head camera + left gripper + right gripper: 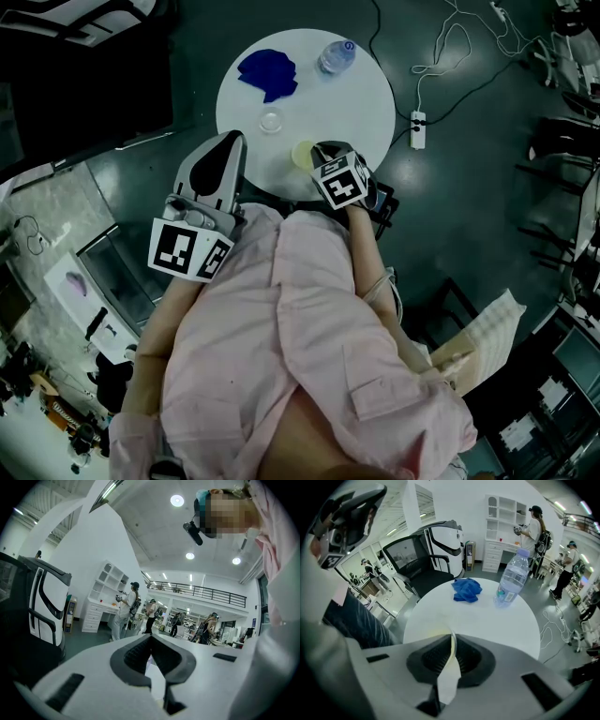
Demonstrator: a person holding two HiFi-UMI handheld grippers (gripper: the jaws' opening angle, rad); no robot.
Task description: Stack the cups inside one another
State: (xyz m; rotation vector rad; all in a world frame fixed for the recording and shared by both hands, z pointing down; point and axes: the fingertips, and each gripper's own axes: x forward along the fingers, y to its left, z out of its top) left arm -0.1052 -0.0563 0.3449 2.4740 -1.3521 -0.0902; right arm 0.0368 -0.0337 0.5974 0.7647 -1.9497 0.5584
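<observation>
1. My right claw (451, 639) is clenched on the yellow cup (302, 155). The thin wall of the cup runs straight up between the pads, so I have it pinched by the rim.
2. That cup hangs just under the tips of the right claw, over the near edge of the table (361, 98). I can't tell whether its base touches the top or is clear of it.
3. My left claw (151, 641) is clenched too, pads together with nothing in them. It points out level, off to the left of the right claw, with its tips near the table's edge.
4. The target is the clear cup (271, 120). It stands upright with its mouth up, ahead of my right claw and off to its left, with bare table between the two cups.
5. From above, the clear cup sits ahead of both claws and roughly between them. The right claw has the load, though, so I reckon the move belongs to it: carry forward and left, line up base over mouth, then lower.
6. The cup's axis needs to stay vertical on the way in, and my tilted grip makes that the tricky bit.
7. The blue cloth (466, 590) and the bottle (513, 578) lie well beyond, out of the path.
</observation>
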